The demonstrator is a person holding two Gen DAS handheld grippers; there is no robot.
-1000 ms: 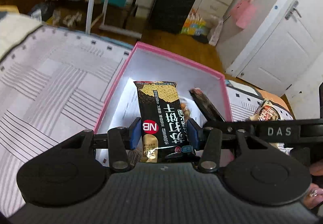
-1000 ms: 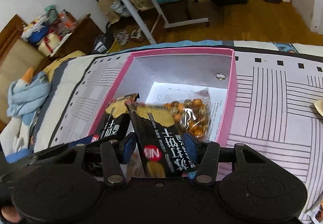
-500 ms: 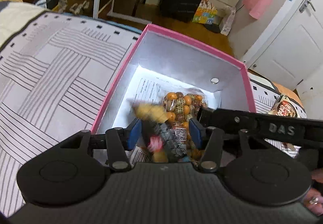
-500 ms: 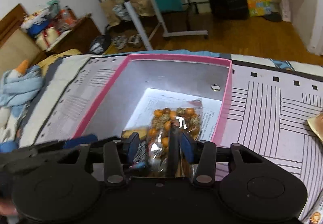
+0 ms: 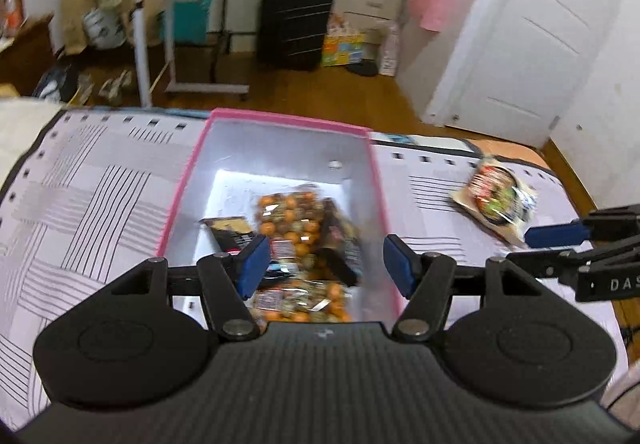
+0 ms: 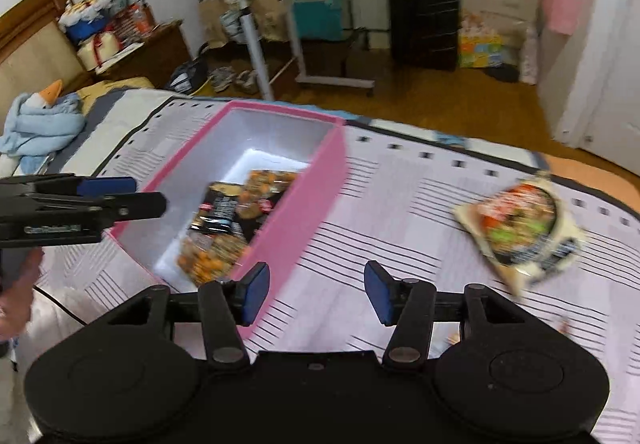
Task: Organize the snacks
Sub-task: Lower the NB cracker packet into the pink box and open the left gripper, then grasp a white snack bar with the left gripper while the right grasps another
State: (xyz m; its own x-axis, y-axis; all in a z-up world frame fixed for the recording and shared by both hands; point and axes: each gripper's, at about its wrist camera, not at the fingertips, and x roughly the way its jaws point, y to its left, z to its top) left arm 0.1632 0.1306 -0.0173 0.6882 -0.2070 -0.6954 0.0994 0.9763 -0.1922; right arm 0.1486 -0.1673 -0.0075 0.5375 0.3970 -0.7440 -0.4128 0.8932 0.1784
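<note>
The left gripper (image 5: 324, 264) hangs with its jaws spread wide and nothing between them, above the near end of the pink box (image 5: 280, 120). The right gripper (image 6: 316, 292) is likewise spread and empty, over the striped bedspread (image 6: 400, 203) just outside the box's right wall. Inside the box lie two black cracker packets (image 5: 228, 230) and clear bags of orange coated nuts (image 5: 290, 215), piled toward the near end. One snack is outside: a cream noodle packet (image 6: 520, 224) lying flat on the bedspread, well to the right of the box, toward the bed's far right edge. The step in hand looks like fetching that packet with the right gripper. It would go best coming in low along the cloth, pinching one crimped edge rather than the puffy middle, without snagging the fabric.
</note>
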